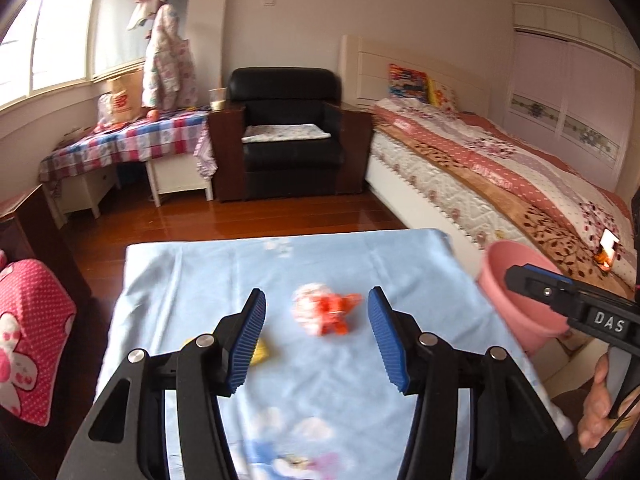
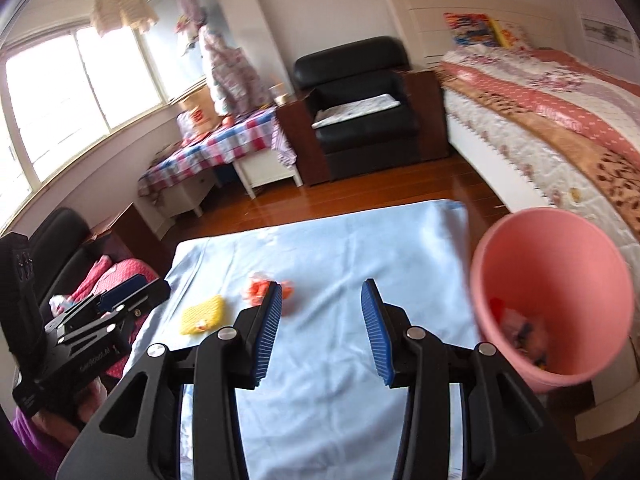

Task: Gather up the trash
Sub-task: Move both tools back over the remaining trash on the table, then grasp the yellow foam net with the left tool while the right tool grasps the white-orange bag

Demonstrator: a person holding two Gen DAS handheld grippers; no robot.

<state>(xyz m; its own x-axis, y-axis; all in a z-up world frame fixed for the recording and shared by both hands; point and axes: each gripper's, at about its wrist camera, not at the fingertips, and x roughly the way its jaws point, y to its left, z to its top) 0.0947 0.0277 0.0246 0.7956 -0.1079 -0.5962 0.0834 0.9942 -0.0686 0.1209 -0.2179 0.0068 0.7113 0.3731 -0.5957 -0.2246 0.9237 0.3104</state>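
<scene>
A crumpled orange and white wrapper (image 1: 326, 314) lies on the light blue cloth (image 1: 320, 380). My left gripper (image 1: 316, 304) is open, and the wrapper sits just ahead between its blue pads. A yellow piece (image 1: 262, 350) lies beside the left pad; it shows whole in the right wrist view (image 2: 201, 315), left of the wrapper (image 2: 260, 292). My right gripper (image 2: 320, 300) is open and empty over the cloth (image 2: 328, 360). A pink bucket (image 2: 552, 296) at the cloth's right edge holds several bits of trash. The bucket also shows in the left wrist view (image 1: 520, 296).
A bed (image 1: 500, 176) runs along the right. A black armchair (image 1: 288, 132) stands at the back, with a checked-cloth table (image 1: 132, 140) to its left. A pink dotted cushion (image 1: 28, 340) lies left of the cloth. Wooden floor (image 1: 240, 220) lies beyond.
</scene>
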